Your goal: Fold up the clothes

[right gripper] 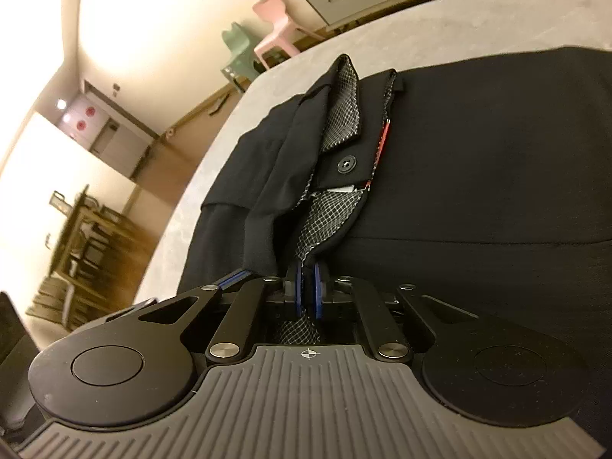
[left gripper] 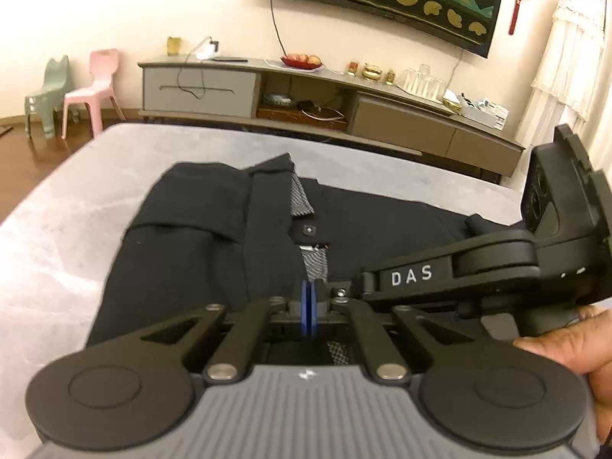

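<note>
Where checked lining [right gripper: 329, 225] shows, matte dark trousers [right gripper: 478, 145], plush grey bed [left gripper: 57, 237]

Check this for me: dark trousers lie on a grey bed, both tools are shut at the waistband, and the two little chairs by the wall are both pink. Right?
Not quite. Only one chair is pink; the other chair is pale green, as the left wrist view shows. The rest holds: the trousers lie on the grey bed, with the left tool and right tool shut at the waistband.
</note>
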### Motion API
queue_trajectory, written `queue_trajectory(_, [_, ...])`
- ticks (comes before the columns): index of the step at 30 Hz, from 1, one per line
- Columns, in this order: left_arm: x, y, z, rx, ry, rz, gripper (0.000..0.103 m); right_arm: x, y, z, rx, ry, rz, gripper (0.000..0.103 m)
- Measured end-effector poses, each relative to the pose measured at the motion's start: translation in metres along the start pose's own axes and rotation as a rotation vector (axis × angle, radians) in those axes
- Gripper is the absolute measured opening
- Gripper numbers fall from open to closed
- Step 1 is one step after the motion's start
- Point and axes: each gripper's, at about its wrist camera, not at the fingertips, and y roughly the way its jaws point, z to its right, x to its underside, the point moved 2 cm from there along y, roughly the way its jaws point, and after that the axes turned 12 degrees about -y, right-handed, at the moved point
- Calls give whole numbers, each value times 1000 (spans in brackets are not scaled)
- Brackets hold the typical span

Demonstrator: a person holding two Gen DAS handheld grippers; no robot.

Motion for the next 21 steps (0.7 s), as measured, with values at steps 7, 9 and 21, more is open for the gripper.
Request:
queue_trajectory(7, [2,-3,-9,59,-12,-29,2,-7,-30,1,33,-8,80,27])
queue_trajectory(9, [4,1,-10,56,-11,-42,2,-10,-33,0,-7,32,116,27])
queue_trajectory(21, [0,-9,-21,163,-32,-43,3,-3,-11,-24,35,-47,33,0])
